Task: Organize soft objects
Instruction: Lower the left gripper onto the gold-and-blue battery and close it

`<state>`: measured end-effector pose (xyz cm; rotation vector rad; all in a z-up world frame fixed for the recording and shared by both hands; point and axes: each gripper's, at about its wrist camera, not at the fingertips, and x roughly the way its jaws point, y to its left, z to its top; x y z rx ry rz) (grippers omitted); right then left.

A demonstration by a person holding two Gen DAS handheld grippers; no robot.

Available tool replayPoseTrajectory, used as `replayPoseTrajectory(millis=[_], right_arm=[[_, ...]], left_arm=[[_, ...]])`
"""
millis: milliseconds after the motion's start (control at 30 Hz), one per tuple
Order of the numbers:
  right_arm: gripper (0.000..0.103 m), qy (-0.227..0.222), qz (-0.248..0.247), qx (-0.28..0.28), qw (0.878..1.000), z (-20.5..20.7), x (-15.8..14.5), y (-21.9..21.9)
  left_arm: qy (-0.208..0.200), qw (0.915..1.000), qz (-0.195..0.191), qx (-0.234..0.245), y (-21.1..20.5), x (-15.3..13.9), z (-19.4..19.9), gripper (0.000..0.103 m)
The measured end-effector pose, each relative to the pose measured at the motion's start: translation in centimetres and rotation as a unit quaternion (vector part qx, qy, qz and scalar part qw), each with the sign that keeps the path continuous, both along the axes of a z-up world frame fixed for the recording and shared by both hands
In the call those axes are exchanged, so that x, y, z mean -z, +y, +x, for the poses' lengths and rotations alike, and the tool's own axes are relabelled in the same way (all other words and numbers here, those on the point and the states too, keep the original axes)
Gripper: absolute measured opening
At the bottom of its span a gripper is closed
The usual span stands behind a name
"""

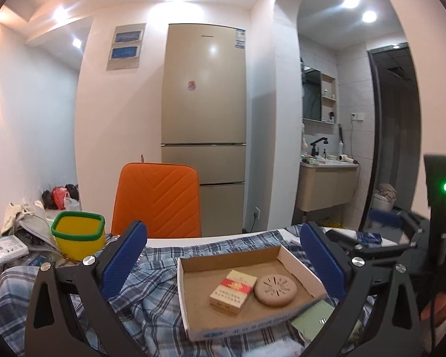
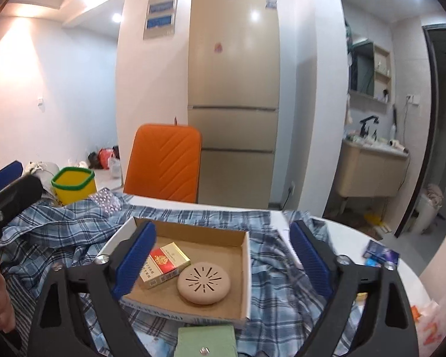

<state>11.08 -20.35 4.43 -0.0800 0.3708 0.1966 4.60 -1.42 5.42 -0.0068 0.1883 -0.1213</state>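
A blue plaid shirt [image 1: 151, 291] lies crumpled across the table; it also shows in the right wrist view [image 2: 59, 226]. A shallow cardboard tray [image 1: 294, 261] rests on it, holding a cigarette pack [image 1: 233, 291] and a round tan disc [image 1: 276, 290]. The tray [image 2: 246, 255], pack [image 2: 163, 260] and disc [image 2: 203, 282] also show in the right wrist view. My left gripper [image 1: 223, 260] is open and empty, hovering over the tray. My right gripper [image 2: 223, 258] is open and empty, just above the tray.
A yellow bin with a green rim [image 1: 78, 235] stands at the left, with rumpled beige cloth [image 1: 23, 217] behind it. An orange chair [image 1: 159, 200] stands beyond the table. A green pad [image 2: 206, 340] lies near the tray's front. Blue packets [image 2: 379, 253] lie at right.
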Motion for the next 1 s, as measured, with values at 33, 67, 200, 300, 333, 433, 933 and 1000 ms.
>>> replayPoseTrajectory(millis=[33,67,200,300,333,433,933,1000], right_arm=[[0.103,-0.009,0.005,0.009,1.000,-1.0,-0.2,-0.4],[0.103,-0.017,0.008,0.017,1.000,-1.7,-0.3,-0.7],[0.103,-0.036,0.009,0.039,0.999,-4.4,-0.4,-1.9],[0.103,-0.047,-0.001,0.044,0.998,-6.3,-0.1,-2.5],[0.103,-0.049,-0.003,0.045,0.998,-6.7,0.1,-2.6],[0.103,-0.044,-0.002,0.048,0.998,-7.7,0.8,-3.0],[0.103,0.029,0.020,0.060,0.998,-6.3,4.4,-4.5],[0.103,0.030,0.020,0.056,0.998,-6.4,4.4,-4.4]], left_arm=[[0.000,1.0000,0.004,0.004,-0.1,0.2,-0.6,0.102],[0.000,1.0000,0.006,0.006,-0.2,0.5,-1.2,0.102],[0.009,0.9997,0.011,0.018,-0.6,1.8,-3.1,0.102],[0.021,0.9994,0.009,0.027,-0.7,3.1,-3.9,0.102],[0.025,0.9992,0.010,0.029,-0.7,3.4,-4.1,0.102],[0.035,0.9986,0.015,0.037,-1.0,4.6,-4.3,0.102],[0.142,0.9786,0.026,0.146,-2.2,7.1,-2.5,0.077],[0.158,0.9733,0.039,0.162,-2.9,7.7,-2.3,0.070]])
